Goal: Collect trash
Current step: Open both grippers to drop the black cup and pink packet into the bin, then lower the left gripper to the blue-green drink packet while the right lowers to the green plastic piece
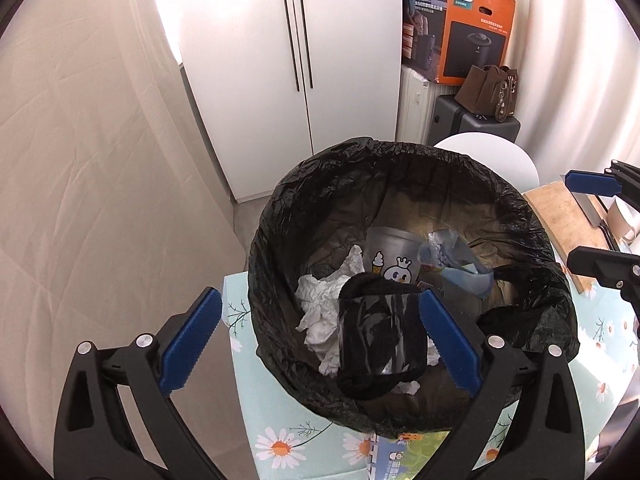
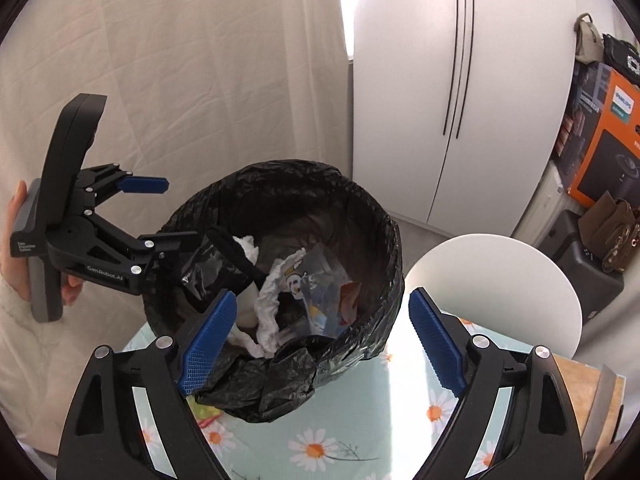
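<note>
Spreading wide in the left wrist view, the left gripper [image 1: 320,344] has its blue pads well apart: one pad is outside the rim of the trash bin [image 1: 412,420] on its near left, the other is over the mouth beside a black bag handle [image 1: 380,340]. Whether that pad touches the handle cannot be told. The handle loop stands roughly upright at the near rim, its long axis running from the rim up across the opening. In the right wrist view the right gripper [image 2: 320,344] is likewise spread, pads apart on either side of the bin's near edge, holding nothing.

The bin stands upright on a daisy-print tablecloth [image 1: 280,440], mouth pointing up, lined with a black bag folded over the rim. Inside lie crumpled white tissue [image 1: 324,304], a clear plastic cup [image 1: 394,258] with cartoon figures lying on its side, and a crumpled blue-tinted wrapper [image 1: 456,264].

Just beyond the bin is a white round chair back [image 2: 500,292], and to its right a wooden cutting board [image 1: 560,224]. Farther off stand a white cabinet [image 1: 288,80], an orange Philips box [image 1: 472,28] and a brown handbag [image 1: 488,88].
</note>
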Action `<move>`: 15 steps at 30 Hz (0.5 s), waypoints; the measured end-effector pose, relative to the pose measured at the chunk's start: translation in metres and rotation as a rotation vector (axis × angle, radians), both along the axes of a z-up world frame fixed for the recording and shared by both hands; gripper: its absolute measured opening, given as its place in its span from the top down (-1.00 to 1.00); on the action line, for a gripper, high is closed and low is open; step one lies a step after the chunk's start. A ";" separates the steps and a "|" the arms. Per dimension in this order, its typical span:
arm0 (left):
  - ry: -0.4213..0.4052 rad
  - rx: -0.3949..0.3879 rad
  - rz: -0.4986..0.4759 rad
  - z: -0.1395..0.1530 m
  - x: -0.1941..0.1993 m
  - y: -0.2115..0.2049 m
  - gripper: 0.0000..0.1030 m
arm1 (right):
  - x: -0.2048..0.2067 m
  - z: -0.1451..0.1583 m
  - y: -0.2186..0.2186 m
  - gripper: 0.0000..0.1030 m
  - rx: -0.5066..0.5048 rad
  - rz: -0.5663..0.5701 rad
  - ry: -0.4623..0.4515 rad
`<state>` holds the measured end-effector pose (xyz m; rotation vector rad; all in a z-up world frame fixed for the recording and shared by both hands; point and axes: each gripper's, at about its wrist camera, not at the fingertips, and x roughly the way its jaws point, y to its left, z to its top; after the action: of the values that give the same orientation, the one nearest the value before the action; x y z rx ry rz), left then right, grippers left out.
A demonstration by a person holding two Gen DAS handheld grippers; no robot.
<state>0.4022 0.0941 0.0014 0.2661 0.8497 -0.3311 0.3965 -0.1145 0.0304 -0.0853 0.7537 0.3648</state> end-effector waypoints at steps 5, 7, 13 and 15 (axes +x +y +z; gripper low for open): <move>-0.005 -0.008 0.048 0.007 -0.025 0.010 -0.88 | -0.023 0.001 -0.005 -0.67 0.011 0.008 -0.010; -0.007 -0.004 0.062 0.009 -0.035 0.011 -0.88 | -0.031 0.000 -0.007 -0.68 0.010 0.014 -0.005; -0.008 0.000 0.103 0.013 -0.070 0.008 -0.88 | -0.054 -0.005 -0.012 -0.68 0.028 0.039 0.010; -0.003 -0.010 0.119 0.012 -0.082 0.007 -0.88 | -0.063 -0.008 -0.014 -0.68 0.034 0.050 0.018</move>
<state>0.3199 0.1011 0.0130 0.2054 0.8565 -0.2239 0.3337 -0.1285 0.0229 -0.0691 0.7637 0.4262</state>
